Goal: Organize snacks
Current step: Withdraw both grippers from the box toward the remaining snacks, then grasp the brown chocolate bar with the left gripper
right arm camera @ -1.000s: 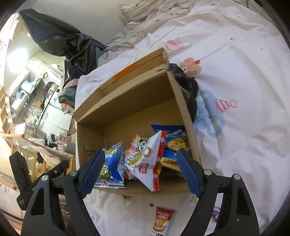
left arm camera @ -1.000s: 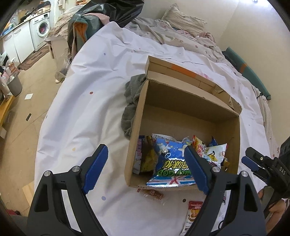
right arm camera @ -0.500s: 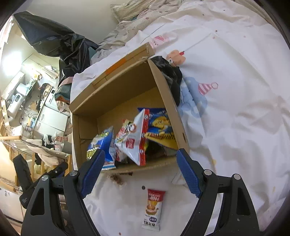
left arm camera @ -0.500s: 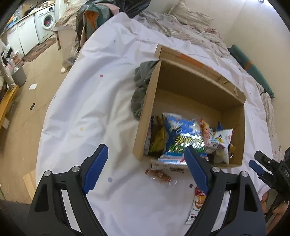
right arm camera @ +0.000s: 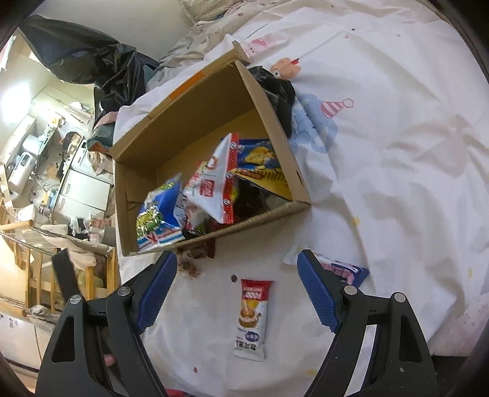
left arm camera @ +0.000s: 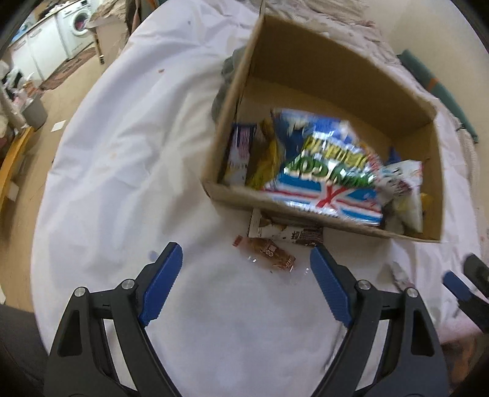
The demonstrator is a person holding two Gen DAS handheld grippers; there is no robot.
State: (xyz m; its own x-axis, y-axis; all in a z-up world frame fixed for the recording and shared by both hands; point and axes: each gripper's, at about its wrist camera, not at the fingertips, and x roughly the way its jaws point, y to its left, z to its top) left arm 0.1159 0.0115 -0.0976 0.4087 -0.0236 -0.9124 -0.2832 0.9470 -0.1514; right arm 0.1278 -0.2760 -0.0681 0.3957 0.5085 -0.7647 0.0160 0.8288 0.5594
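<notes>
A cardboard box (left arm camera: 321,58) (right arm camera: 195,100) sits on a white bed sheet with several snack bags in it, a blue chips bag (left arm camera: 324,171) (right arm camera: 157,216) on top. My left gripper (left arm camera: 246,278) is open and empty just short of a small brown snack packet (left arm camera: 269,253) and a dark chocolate packet (left arm camera: 287,230) lying against the box front. My right gripper (right arm camera: 237,284) is open and empty above a white and red snack stick (right arm camera: 252,317). A blue and pink packet (right arm camera: 342,268) lies behind its right finger.
A dark cloth (right arm camera: 278,94) (left arm camera: 227,70) lies against the box side. A black bag (right arm camera: 101,61) and bedding are behind the box. Kitchen units and a washing machine (left arm camera: 78,27) stand beyond the bed's left edge. The right gripper's tip (left arm camera: 461,287) shows in the left wrist view.
Both grippers have pulled back from the box and tilted down towards the sheet. The loose packets in front of the box have come into view. Both stay open.
</notes>
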